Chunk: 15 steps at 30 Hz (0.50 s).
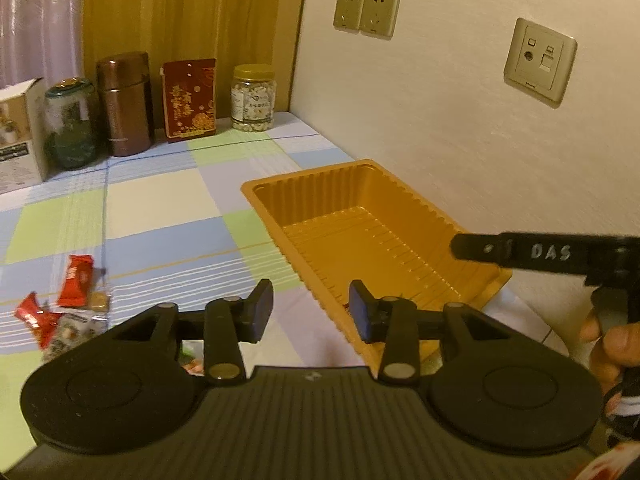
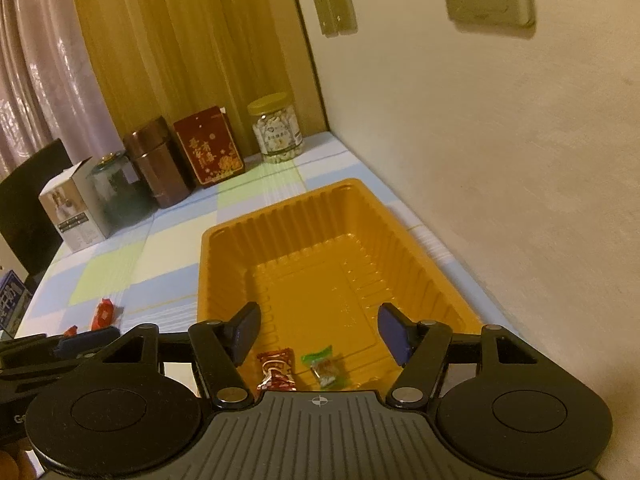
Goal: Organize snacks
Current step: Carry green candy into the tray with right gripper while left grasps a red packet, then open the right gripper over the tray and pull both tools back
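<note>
While most of the snack pile (image 1: 60,312) lies loose on the checked cloth (image 1: 160,208), only two pieces in the orange tray (image 2: 224,248): red-wrapped snack (image 2: 276,370) and green-wrapped candy (image 2: 325,367), side by side on the tray floor at the near end. Rest of tray bare. Judged early in the job: two in, a handful out.

Left to move, as far as visible: red packet (image 1: 76,282), small tan piece (image 1: 99,300) just beside it, red twist-wrapped candy (image 1: 30,312), pale wrapper (image 1: 70,330) partly behind the gripper body. Count uncertain, some hidden.

Right gripper (image 2: 319,334): over the near end of the tray, jaws spread wide, nothing between the pads; both tray pieces lying below and clear of them. Reads as a drop just completed, as a judgement only.

Left gripper (image 1: 311,312): over the cloth at the tray's near left wall, jaws parted moderately, narrower than the right, pads empty, touching nothing. Pile off to its left, well apart.

Jars, tin and boxes along the far wall untouched.
</note>
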Available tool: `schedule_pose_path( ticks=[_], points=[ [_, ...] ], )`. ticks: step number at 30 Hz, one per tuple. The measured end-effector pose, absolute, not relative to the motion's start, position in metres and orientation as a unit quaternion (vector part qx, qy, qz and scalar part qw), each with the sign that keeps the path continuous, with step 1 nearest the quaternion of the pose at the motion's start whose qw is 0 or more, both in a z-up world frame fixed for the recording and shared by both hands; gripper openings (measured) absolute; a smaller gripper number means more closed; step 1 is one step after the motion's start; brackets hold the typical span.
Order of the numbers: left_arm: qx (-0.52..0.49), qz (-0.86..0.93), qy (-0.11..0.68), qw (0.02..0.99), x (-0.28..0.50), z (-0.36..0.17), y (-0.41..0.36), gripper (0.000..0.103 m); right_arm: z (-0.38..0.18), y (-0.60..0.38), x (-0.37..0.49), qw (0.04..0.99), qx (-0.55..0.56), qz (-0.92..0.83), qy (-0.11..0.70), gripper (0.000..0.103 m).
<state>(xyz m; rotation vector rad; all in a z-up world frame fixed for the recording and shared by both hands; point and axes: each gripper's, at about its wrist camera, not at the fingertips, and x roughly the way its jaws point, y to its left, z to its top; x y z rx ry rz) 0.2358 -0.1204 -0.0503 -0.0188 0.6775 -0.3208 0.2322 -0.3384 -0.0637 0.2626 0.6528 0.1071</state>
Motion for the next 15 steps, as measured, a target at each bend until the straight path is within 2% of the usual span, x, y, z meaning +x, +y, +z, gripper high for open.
schedule_pose_path(
  ticks=[15],
  points=[
    [-0.024, -0.114, 0.315, 0.942, 0.165, -0.006, -0.079, 0.05, -0.012, -0.3, 0.158, 0.945, 0.109, 0.056, 0.304, 0.065]
  ],
)
